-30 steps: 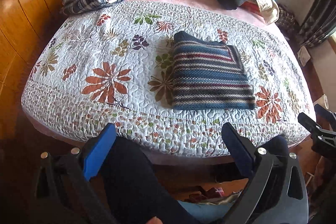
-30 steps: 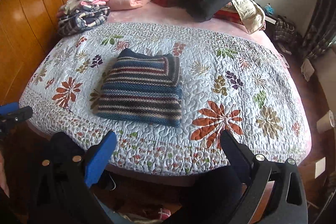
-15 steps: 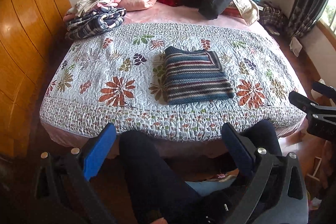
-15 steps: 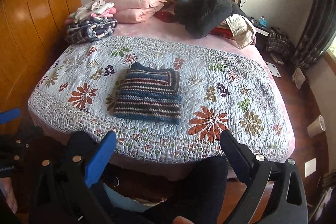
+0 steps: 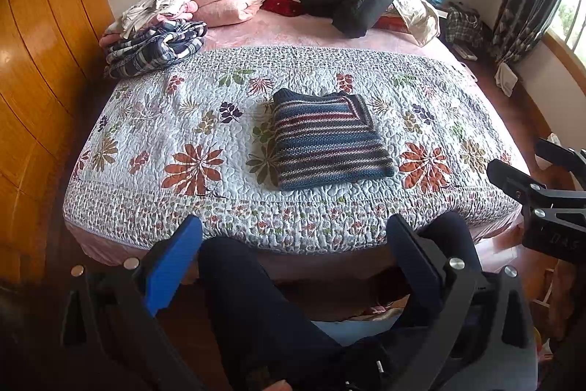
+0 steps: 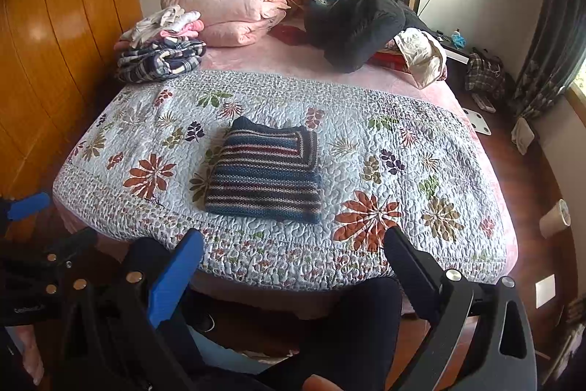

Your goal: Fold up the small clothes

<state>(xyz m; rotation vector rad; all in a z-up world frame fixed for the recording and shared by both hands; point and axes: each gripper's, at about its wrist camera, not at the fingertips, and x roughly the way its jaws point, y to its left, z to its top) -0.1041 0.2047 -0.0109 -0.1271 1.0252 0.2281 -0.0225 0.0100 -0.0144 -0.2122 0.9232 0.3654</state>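
Black-framed claw (image 5: 293,237) with one blue finger (image 5: 172,262), silver screws.

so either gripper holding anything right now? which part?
Nothing held. The left gripper and right gripper are both open and empty, off the bed's near edge. The folded striped sweater lies untouched on the quilt.

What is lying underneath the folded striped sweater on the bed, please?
The striped sweater rests flat on the floral quilt, whose leaf prints show around its edges. Whatever lies directly beneath it, or inside its folds, is covered and cannot be seen.
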